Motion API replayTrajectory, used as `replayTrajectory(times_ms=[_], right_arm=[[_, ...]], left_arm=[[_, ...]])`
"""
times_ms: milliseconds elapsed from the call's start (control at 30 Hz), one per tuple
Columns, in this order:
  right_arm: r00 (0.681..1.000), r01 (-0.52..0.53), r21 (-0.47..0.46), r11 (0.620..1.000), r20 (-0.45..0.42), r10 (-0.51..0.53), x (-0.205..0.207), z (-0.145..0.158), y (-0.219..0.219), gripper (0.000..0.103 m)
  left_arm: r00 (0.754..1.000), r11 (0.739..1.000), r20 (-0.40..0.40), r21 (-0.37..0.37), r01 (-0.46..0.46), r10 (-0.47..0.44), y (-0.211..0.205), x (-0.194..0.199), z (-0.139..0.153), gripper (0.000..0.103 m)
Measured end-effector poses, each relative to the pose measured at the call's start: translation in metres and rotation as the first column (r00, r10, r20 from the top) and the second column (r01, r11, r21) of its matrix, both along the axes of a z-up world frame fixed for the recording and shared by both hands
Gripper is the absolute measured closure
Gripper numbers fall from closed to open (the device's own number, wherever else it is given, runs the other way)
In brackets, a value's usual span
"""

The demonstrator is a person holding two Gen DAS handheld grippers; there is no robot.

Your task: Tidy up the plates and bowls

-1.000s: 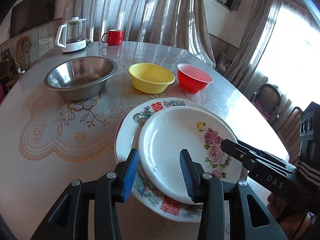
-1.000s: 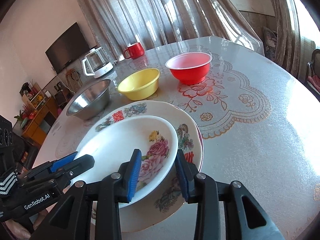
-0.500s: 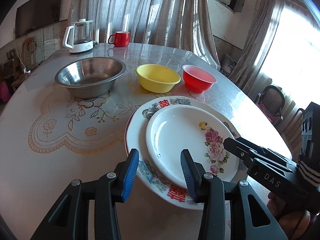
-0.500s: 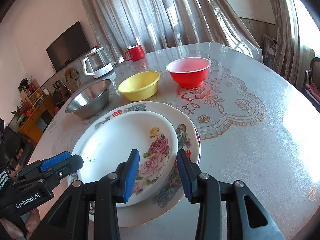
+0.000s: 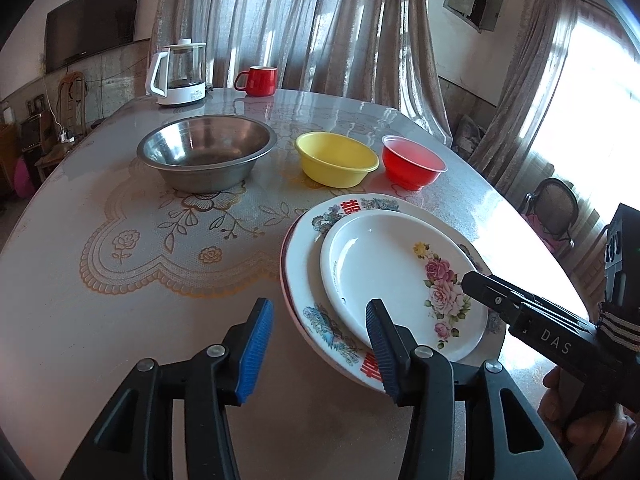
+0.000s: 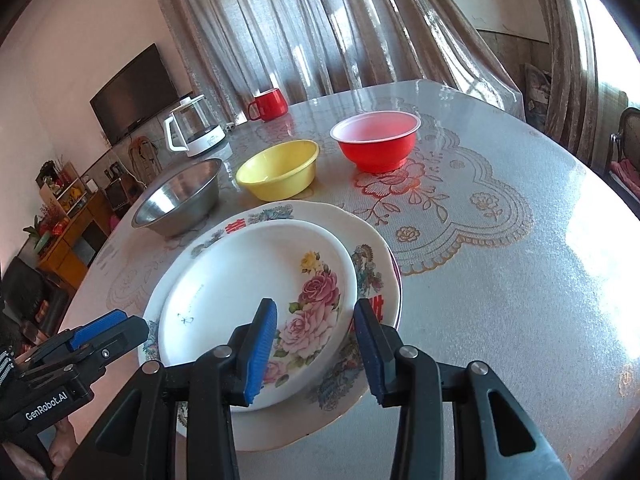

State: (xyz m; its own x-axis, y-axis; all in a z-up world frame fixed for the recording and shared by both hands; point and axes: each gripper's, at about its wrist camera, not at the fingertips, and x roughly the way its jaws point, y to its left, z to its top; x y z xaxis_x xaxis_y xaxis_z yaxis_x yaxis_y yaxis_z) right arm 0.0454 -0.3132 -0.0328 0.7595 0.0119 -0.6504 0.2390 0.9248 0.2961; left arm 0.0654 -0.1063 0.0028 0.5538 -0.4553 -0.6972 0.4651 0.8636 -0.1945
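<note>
Rose plate (image 5: 400, 280) sits stacked on big floral plate (image 5: 308, 300), left wrist view, at 3 o'clock from frame centre on the round table (image 5: 80, 280). Left gripper (image 5: 320, 340) low at 6 o'clock, jaws apart and just been opening, nothing clamped; its right pad overlaps the plate rims in the picture, contact unclear. Right gripper (image 5: 520, 308) pokes in at 4 o'clock, its tip covering the rose plate's edge, rest cut off by the frame. Steel bowl (image 5: 206, 152) at 11 o'clock, yellow bowl (image 5: 336, 158) and red bowl (image 5: 412, 160) toward 1 o'clock, kettle (image 5: 178, 74) and red mug (image 5: 258, 80) far back.

Right wrist view: right gripper (image 6: 316, 344) at 6 o'clock, jaws apart, hiding the near rim of the rose plate (image 6: 240, 292); pads don't visibly press it. Big floral plate (image 6: 376, 280) underneath, near edge partly hidden. Left gripper (image 6: 108, 328) at 8 o'clock, side-on, gap can't be read. Steel bowl (image 6: 180, 200), yellow bowl (image 6: 280, 176), red bowl (image 6: 376, 144) run 10 to 12 o'clock.
</note>
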Motion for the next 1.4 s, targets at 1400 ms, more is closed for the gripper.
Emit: replayTrajectory(times_ms=[1400], right_arm=[[0.956,-0.293,0.116,0.949,0.010,0.294,0.091,0.026,0.084,0.056]], left_arm=[[0.949,0.951,-0.092,-0.049,-0.306,0.301,0.117,0.074,-0.012,0.050]])
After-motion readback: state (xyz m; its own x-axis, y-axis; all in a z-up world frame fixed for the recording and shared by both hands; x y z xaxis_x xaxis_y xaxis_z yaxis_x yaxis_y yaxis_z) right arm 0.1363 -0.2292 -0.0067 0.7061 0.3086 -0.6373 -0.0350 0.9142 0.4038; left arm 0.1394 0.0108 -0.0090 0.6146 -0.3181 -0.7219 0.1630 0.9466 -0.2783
